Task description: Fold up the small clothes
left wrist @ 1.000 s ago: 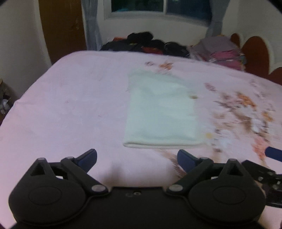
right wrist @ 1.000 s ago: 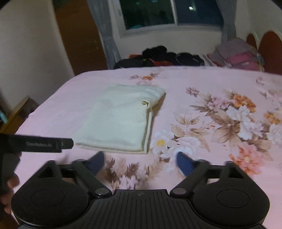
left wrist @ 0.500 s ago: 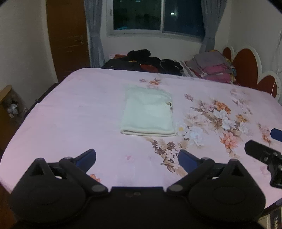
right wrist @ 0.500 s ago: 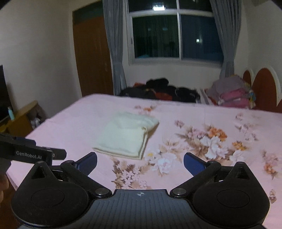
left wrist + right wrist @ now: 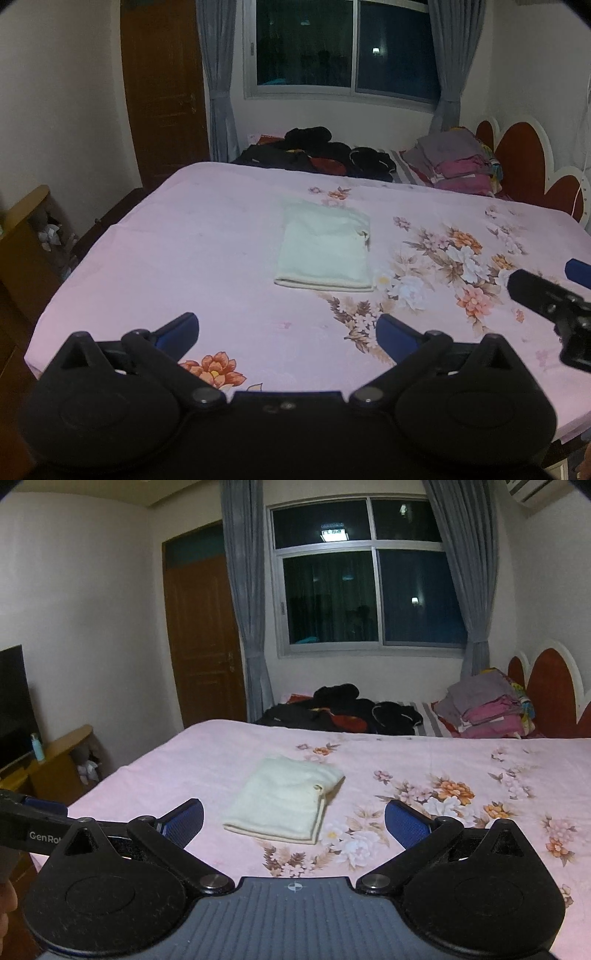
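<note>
Fingers of the left gripper [image 5: 287, 330] stand spread wide, blue pads facing each other across bare sheet, holding nothing and touching nothing. The right gripper [image 5: 294, 821] is the same: fingers wide apart, nothing between them but the view of the bed. Both hang above the near edge of the bed [image 5: 207, 236], well apart from the folded cream cloth [image 5: 327, 248].

That cloth lies flat on the pink sheet, folded into a neat rectangle, its folded edge toward the grippers and its layered open edges along its right side (a small dark spot shows at that side, too small to make out). From the right wrist view the same cloth [image 5: 286, 799] sits just left of the printed flowers [image 5: 448, 794] and touches neither gripper.

Each gripper shows in the other's view only in part. The right one enters the left wrist view at the right border as a black arm with a blue tip, cut off by the frame. The left one crosses the left border of the right wrist view as a black bar with partly readable white lettering, its fingers mostly hidden behind the right gripper's body.

Beyond the bed's far edge lie a heap of dark clothes [image 5: 343, 709] and a stack of grey and pink folded laundry [image 5: 487, 707] against a red scalloped headboard [image 5: 550, 690]. A dark window [image 5: 369, 590] with grey curtains, a brown door [image 5: 201, 642] and a low wooden shelf [image 5: 55, 764] fill the dim room.
</note>
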Tool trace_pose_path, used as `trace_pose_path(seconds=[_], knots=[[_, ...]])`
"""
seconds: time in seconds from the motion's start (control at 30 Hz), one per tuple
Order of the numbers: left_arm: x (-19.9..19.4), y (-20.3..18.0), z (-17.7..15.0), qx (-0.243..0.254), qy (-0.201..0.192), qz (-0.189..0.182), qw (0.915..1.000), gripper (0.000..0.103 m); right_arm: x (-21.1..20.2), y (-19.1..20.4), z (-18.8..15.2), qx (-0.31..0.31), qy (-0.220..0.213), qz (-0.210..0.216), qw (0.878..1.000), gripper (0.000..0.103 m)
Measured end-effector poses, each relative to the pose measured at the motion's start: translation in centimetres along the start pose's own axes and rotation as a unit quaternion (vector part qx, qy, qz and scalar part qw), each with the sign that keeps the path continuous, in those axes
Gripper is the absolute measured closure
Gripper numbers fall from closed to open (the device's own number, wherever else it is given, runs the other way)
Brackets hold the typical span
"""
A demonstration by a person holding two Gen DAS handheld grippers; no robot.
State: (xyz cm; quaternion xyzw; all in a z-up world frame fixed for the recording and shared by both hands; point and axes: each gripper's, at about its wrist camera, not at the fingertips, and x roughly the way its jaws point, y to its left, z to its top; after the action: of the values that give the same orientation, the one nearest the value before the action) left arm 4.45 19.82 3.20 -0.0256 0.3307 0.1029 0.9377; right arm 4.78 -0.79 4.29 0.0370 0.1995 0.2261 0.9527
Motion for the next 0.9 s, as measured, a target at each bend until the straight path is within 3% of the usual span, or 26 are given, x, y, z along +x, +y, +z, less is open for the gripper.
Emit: trace_pose_path(seconds=[0.9], knots=[[-2.3, -1.4, -0.2, 0.008, -0.01, 0.024, 0.9996, 0.0, -2.6, -0.2, -0.1, 0.005, -0.01, 0.002, 1.0, 0.0]])
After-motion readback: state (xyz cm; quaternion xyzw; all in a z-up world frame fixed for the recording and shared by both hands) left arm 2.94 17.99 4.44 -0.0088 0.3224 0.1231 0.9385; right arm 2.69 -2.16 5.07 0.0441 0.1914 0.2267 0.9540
